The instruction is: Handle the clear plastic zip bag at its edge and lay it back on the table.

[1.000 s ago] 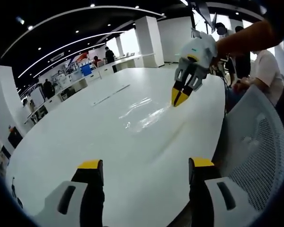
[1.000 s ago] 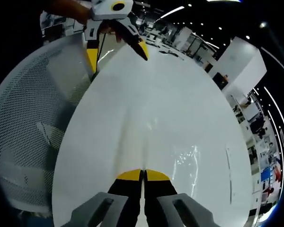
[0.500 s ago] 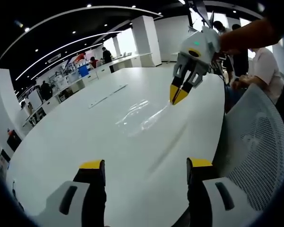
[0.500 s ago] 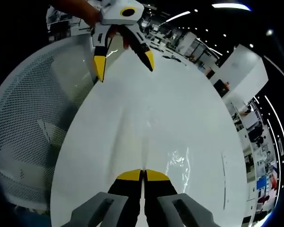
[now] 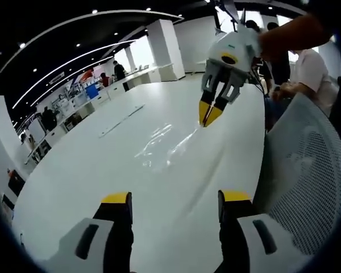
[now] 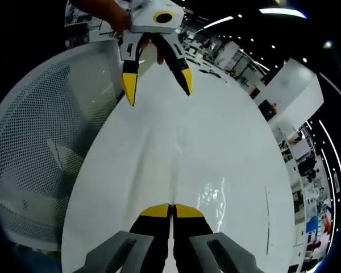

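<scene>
A clear plastic zip bag (image 5: 159, 147) lies on the white table (image 5: 91, 170), glinting, with one edge drawn up toward my right gripper (image 5: 207, 118). That gripper comes in from the upper right, its yellow tips shut on the bag's edge. My left gripper (image 5: 175, 200) hangs open over the table's near side, nothing between its jaws. In the right gripper view, the right gripper (image 6: 171, 211) is shut at the bottom, the bag's shine (image 6: 213, 196) is just to its right, and the open left gripper (image 6: 157, 85) hovers above the table's far end.
A white mesh chair (image 5: 307, 170) stands against the table edge, also seen as the mesh chair (image 6: 40, 153). A thin long strip (image 5: 120, 114) lies farther out on the table. People (image 5: 307, 68) sit behind the chair; desks and a pillar (image 5: 167, 48) stand beyond.
The right gripper has shifted a little left and away with the bag's edge, pulling the bag along. In the right gripper view the open left gripper now appears nearer and lower.
</scene>
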Available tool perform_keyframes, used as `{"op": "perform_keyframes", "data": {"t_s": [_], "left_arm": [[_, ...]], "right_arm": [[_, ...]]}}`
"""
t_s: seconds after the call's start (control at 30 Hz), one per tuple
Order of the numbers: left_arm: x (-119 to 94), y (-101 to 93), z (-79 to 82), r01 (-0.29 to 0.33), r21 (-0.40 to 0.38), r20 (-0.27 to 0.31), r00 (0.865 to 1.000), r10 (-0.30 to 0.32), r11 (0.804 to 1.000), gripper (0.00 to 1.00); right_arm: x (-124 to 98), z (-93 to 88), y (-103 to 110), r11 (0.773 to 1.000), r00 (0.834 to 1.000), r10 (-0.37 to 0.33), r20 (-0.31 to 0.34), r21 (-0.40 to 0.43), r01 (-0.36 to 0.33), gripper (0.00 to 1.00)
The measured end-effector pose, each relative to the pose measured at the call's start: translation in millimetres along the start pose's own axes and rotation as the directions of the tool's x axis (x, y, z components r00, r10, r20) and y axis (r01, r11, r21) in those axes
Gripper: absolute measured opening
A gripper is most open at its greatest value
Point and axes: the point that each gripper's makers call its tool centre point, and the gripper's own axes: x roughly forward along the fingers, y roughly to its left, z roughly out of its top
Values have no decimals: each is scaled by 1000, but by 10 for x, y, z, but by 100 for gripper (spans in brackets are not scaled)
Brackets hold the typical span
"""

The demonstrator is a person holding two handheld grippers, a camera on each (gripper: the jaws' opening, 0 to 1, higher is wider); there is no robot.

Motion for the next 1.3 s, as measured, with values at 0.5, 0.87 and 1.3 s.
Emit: {"op": "perform_keyframes", "data": {"t_s": [0.5, 0.87, 1.3], "left_arm": [[47, 33, 63, 9, 82, -6, 1000, -9, 997, 52], [104, 39, 53, 17, 188, -23, 1000, -13, 982, 40], [140, 2, 86, 38, 242, -17, 999, -36, 970, 27]], "right_arm": [[-53, 121, -27, 999, 1000, -2, 29, -54, 4, 0], [-84, 204, -16, 997, 999, -1, 40, -83, 4, 0], [-107, 285, 10, 996, 998, 4, 65, -93, 2, 0]]}}
